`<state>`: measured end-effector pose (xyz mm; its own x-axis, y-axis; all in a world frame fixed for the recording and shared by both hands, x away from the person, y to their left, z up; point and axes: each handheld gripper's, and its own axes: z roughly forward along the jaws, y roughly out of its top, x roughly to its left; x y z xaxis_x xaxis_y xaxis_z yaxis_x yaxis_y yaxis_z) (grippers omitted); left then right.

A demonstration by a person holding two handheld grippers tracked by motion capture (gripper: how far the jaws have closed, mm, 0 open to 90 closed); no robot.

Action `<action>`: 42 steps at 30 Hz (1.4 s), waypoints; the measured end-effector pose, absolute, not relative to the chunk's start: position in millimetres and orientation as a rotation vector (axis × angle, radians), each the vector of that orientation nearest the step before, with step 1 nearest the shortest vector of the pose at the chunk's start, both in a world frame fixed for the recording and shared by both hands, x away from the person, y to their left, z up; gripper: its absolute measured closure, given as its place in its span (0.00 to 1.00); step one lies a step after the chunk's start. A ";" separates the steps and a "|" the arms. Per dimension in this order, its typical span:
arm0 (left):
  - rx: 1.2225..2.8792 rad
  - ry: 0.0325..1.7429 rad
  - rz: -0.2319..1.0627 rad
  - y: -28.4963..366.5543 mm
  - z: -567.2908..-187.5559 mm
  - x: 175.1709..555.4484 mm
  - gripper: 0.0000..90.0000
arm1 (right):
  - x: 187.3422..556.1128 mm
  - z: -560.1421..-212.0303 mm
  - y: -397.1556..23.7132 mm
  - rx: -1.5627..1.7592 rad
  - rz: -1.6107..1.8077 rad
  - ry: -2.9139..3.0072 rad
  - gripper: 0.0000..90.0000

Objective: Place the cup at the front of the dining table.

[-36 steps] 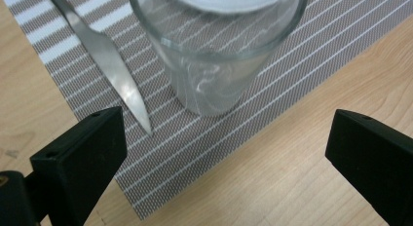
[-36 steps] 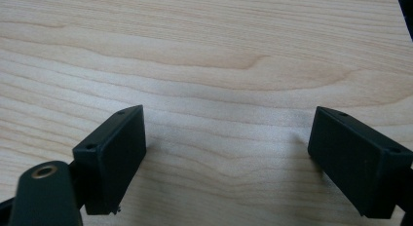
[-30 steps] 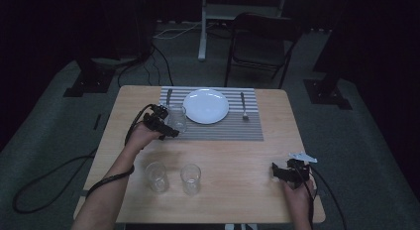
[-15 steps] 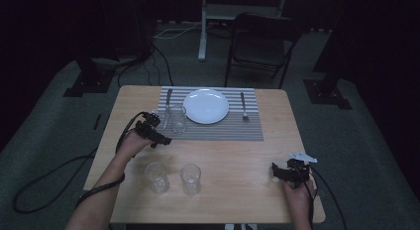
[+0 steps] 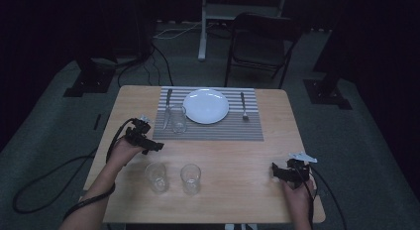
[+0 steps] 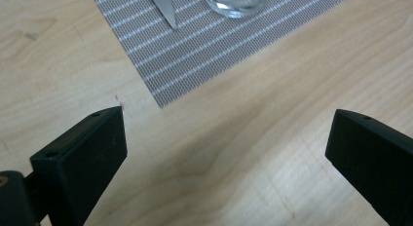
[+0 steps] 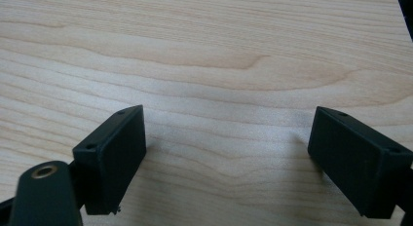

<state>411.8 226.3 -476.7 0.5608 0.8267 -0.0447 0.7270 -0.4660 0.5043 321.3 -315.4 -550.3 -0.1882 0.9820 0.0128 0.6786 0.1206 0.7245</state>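
Note:
A striped grey placemat (image 5: 218, 131) lies at the far middle of the wooden table (image 5: 237, 155). On it are a white plate (image 5: 206, 105), a knife (image 5: 167, 105) at its left, a fork (image 5: 243, 106) at its right, and a clear glass (image 5: 178, 119) near the knife. Two more glasses (image 5: 156, 177) (image 5: 190, 178) stand near the front edge. My left gripper (image 5: 151, 145) hovers open over bare wood just off the placemat's near-left corner (image 6: 160, 97), with the glass base (image 6: 236, 3) ahead. My right gripper (image 5: 277, 171) rests open on the table at front right, jaws empty.
A dark folding chair (image 5: 260, 46) stands beyond the table's far edge, with a white stand (image 5: 203, 27) beside it. Cables (image 5: 39, 190) trail on the floor at the left. Dark equipment bases sit on the floor at both far corners.
My left gripper has drawn back from the glass on the placemat, toward the near left, leaving the glass standing there. The right gripper has stayed put.

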 end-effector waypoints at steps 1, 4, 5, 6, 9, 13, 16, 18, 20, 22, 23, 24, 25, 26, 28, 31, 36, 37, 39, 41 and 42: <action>2.325 1.250 0.283 226.3 -476.7 411.8 0.02 | 321.3 -550.3 -315.4 1.602 0.839 1.928 0.15; 2.316 1.263 0.288 230.9 -480.1 405.2 0.02 | 321.3 -550.3 -315.4 1.602 0.838 1.928 0.15; 2.295 1.270 0.317 234.9 -482.3 400.1 0.02 | 321.3 -550.3 -315.3 1.603 0.839 1.928 0.15; 2.284 1.278 0.318 236.1 -483.2 398.6 0.02 | 321.3 -550.3 -315.4 1.603 0.838 1.928 0.15; 2.251 1.305 0.336 241.8 -487.3 392.2 0.02 | 321.3 -550.3 -315.4 1.602 0.839 1.928 0.15; 2.233 1.316 0.328 246.7 -490.7 386.8 0.02 | 321.3 -550.3 -315.4 1.602 0.839 1.928 0.15; 2.245 1.320 0.322 253.2 -495.6 378.5 0.02 | 321.3 -550.3 -315.4 1.602 0.838 1.928 0.15; 2.236 1.323 0.327 255.4 -496.9 375.5 0.02 | 321.3 -550.3 -315.3 1.603 0.838 1.927 0.15; 2.228 1.328 0.324 259.4 -498.4 370.8 0.02 | 321.3 -550.3 -315.4 1.602 0.839 1.928 0.15; 2.209 1.330 0.325 262.8 -499.6 365.6 0.02 | 321.3 -550.3 -315.3 1.603 0.839 1.928 0.15; 2.206 1.330 0.329 263.9 -499.9 363.5 0.02 | 321.3 -550.3 -315.3 1.603 0.839 1.928 0.15; 2.198 1.330 0.344 265.2 -501.1 360.1 0.02 | 321.3 -550.3 -315.3 1.603 0.838 1.928 0.15; 2.198 1.331 0.353 265.8 -501.9 358.2 0.02 | 321.3 -550.3 -315.3 1.603 0.839 1.927 0.15; 2.195 1.329 0.360 266.8 -503.4 355.0 0.02 | 321.3 -550.3 -315.4 1.603 0.838 1.928 0.15; 2.186 1.335 0.367 268.4 -505.7 350.8 0.02 | 321.3 -550.3 -315.4 1.603 0.838 1.928 0.15; 2.177 1.337 0.364 271.8 -509.5 344.5 0.02 | 321.3 -550.3 -315.4 1.603 0.838 1.928 0.15; 2.128 1.375 0.400 279.5 -515.0 333.4 0.02 | 321.3 -550.3 -315.4 1.602 0.838 1.928 0.15; 2.124 1.379 0.402 280.7 -516.5 331.4 0.02 | 321.3 -550.3 -315.4 1.602 0.838 1.928 0.15; 2.112 1.389 0.403 282.6 -519.9 327.7 0.02 | 321.3 -550.3 -315.4 1.602 0.839 1.928 0.15; 2.112 1.391 0.402 283.8 -523.1 324.4 0.02 | 321.3 -550.3 -315.4 1.603 0.838 1.928 0.15; 2.113 1.391 0.397 284.5 -524.5 322.8 0.02 | 321.3 -550.3 -315.3 1.603 0.838 1.928 0.15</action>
